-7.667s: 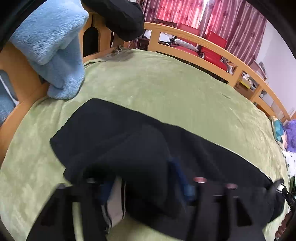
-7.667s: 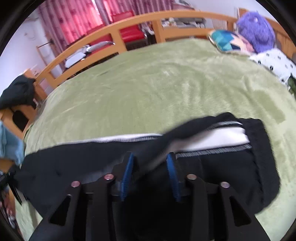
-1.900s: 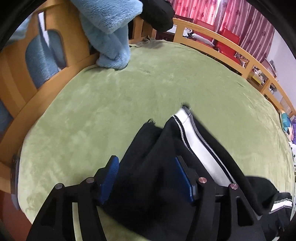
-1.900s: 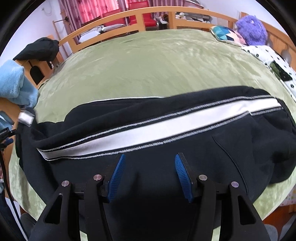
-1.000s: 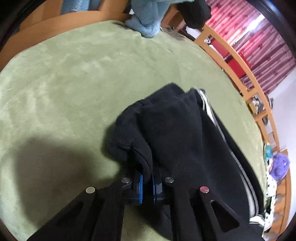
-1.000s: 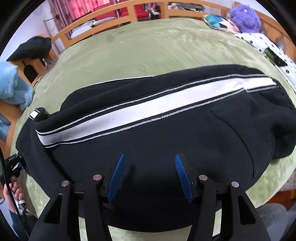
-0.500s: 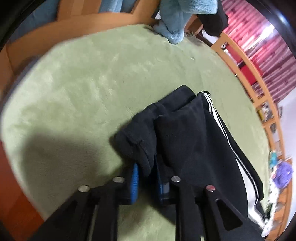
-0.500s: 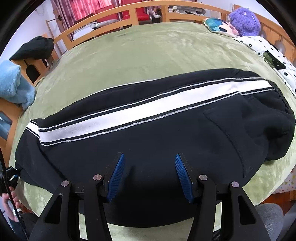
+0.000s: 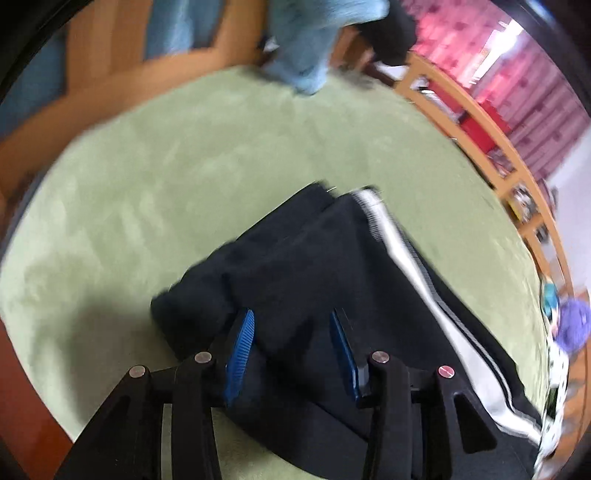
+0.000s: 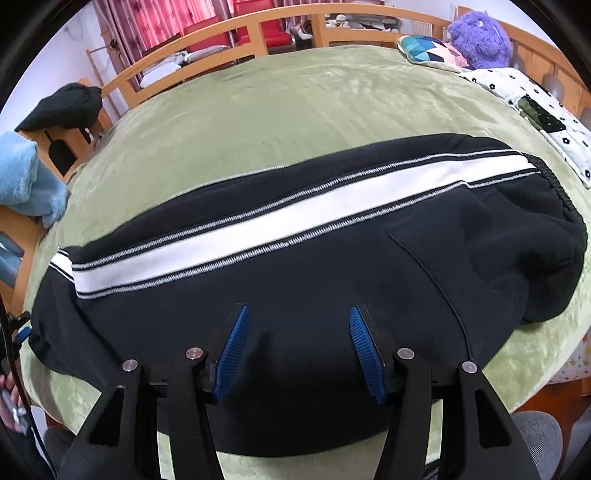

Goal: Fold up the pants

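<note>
No writing shows. Black track pants (image 10: 295, 280) lie on a green blanket (image 10: 295, 103). Left gripper (image 9: 291, 343) has just been opening, fabric loose between; right gripper (image 10: 299, 343) gapes wide, empty.

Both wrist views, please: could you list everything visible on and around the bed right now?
pants: one, black with a white side stripe, laid lengthwise across the bed
bed cover: one, green, under the pants
bed rail: one, light wood, along the far edge
blue blanket: one, light blue, draped at the bed's end
dark garment: one, black, on the wooden frame
plush toy: one, purple, far corner
patterned cushion: one, teal and multicoloured, beside the plush toy
curtains: red, behind the rail
left gripper: black with blue pads, just been opening over the pants' end, open
right gripper: open above the pants
</note>
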